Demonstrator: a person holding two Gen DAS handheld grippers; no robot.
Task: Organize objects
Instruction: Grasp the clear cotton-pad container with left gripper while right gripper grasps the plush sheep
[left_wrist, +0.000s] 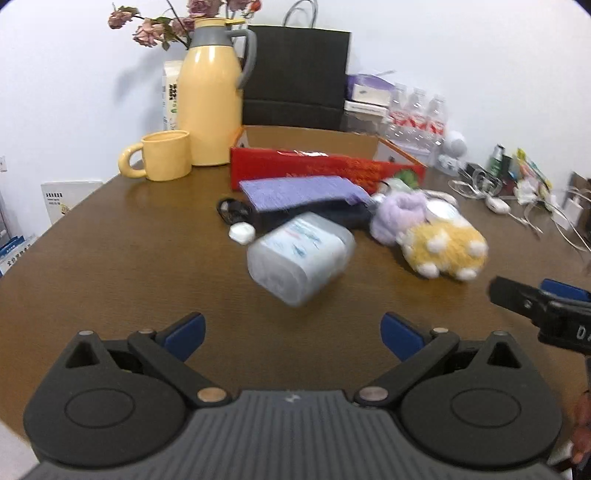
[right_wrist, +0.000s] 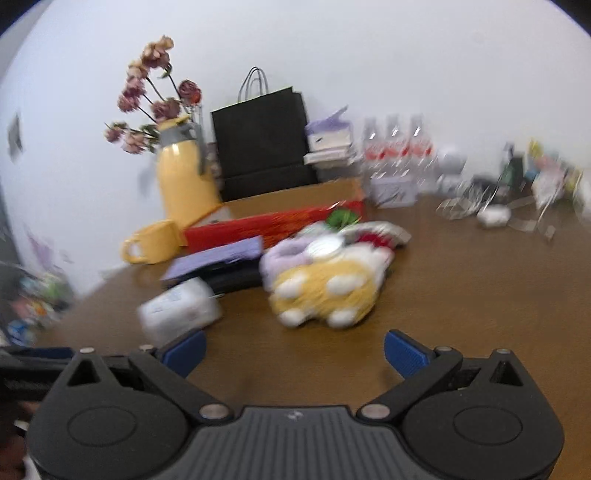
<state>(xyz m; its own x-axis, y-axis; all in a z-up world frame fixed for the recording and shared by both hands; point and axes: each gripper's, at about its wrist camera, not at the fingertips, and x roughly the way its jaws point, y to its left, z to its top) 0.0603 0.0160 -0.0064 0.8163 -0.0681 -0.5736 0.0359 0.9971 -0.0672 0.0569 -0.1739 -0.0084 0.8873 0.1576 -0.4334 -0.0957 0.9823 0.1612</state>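
Between your left gripper (left_wrist: 291, 332) fingers nothing is held: the blue pads (left_wrist: 186, 334) stand wide apart above the brown table (left_wrist: 122, 258). Your right gripper (right_wrist: 293, 350) is likewise spread and empty; its tip enters the left wrist view at the right edge, showing white letters "DA" cut off by the frame.

Just ahead of the left gripper, slightly right of centre, lies a translucent wipes pack (left_wrist: 301, 256) on its side; its blue label print is too blurred to read. In the right wrist view the pack sits ahead-left, near the left pad. A yellow plush paw (right_wrist: 325, 291) lies ahead of the right gripper. Behind them: purple cloth (left_wrist: 299, 190) on a black case, red box (left_wrist: 325, 166) with unreadable gold print, yellow mug (left_wrist: 162, 157), yellow thermos (left_wrist: 210, 99).
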